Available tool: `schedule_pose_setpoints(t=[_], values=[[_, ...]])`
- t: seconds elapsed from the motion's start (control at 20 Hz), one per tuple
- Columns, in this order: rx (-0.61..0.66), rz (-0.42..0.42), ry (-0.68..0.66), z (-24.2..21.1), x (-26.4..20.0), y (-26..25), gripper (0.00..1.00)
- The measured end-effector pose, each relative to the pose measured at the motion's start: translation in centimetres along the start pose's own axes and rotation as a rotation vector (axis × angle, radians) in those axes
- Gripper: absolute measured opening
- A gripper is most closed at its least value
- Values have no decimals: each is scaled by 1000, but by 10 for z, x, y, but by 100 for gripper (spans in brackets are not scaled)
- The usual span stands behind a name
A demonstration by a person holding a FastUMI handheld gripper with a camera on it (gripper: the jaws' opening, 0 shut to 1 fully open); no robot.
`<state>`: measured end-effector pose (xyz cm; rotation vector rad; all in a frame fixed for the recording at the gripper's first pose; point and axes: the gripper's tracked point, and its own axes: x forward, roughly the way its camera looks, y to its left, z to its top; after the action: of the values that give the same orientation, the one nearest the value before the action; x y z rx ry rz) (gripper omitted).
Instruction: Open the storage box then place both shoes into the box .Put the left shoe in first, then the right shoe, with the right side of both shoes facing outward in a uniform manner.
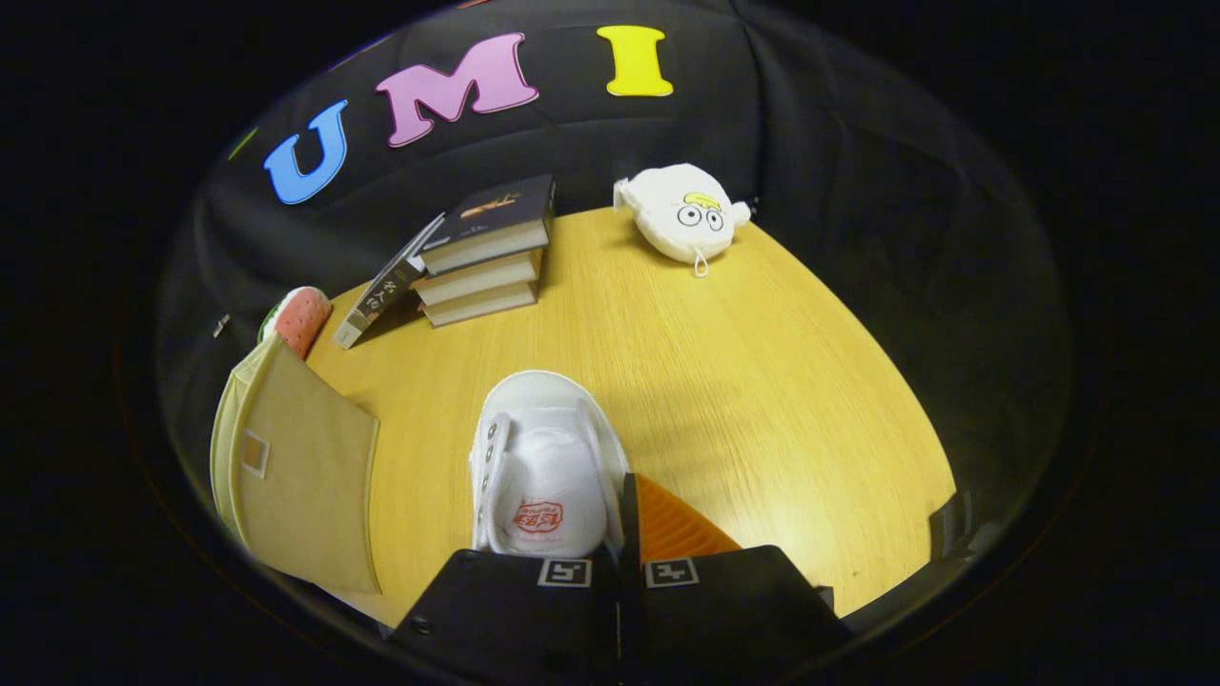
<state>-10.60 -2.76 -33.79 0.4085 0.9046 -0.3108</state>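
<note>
A white shoe (543, 457) hangs just ahead of my fingers, toe pointing away from me and its tongue with a red logo facing up. My gripper (624, 505) is shut on the shoe's right side wall, with one finger (672, 524) outside it and the other hidden inside the opening. The shoe looks lifted above the wooden table (743, 381). The beige fabric storage box (295, 467) stands to the left of the shoe, near the table's left edge, a flat panel with a small label window facing me. I cannot see its inside.
A stack of books (486, 252) with one book (381, 291) leaning against it sits at the back left. A white plush toy (681, 214) lies at the far edge. A pink and green soft item (297, 322) sits behind the box.
</note>
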Motion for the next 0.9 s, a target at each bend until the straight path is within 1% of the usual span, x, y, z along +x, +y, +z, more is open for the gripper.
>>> schedule_pose_setpoints(t=[0.2,0.3,0.4,0.5,0.6,0.9], values=[[8,47,-25,36,-42,50,6],[11,72,-16,47,-55,81,6],[14,115,-22,58,-65,118,6],[18,159,-7,60,-74,156,6],[13,180,24,58,-75,188,6],[6,179,170,30,-69,261,6]])
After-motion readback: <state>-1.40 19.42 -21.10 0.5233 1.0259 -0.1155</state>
